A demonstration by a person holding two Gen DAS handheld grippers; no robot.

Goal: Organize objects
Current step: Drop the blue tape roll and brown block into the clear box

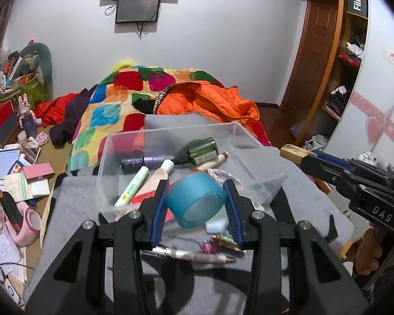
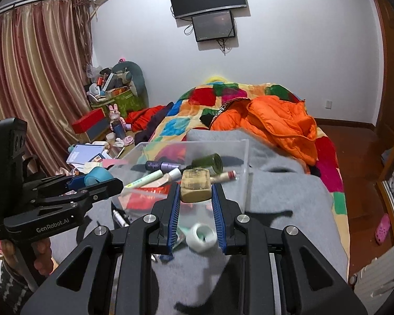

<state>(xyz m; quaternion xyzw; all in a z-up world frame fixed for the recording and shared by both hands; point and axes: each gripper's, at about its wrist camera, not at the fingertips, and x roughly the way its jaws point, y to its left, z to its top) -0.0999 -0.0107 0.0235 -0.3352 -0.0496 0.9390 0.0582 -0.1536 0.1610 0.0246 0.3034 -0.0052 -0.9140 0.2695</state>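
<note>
Left hand-held gripper (image 1: 195,202) squeezes a blue tape roll (image 1: 195,200) between its blue pads, just in front of a clear box (image 1: 260,176) holding pens and a green bottle (image 1: 201,149). From the other camera, the right hand-held gripper (image 2: 195,193) pinches a small tan block (image 2: 195,186) near that box, above the grey blanket (image 2: 283,197).

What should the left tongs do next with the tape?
Probably carry the blue tape forward over the clear box and release it. The left tongs grip it just short of the box, where a marker and green bottle already lie.
</note>
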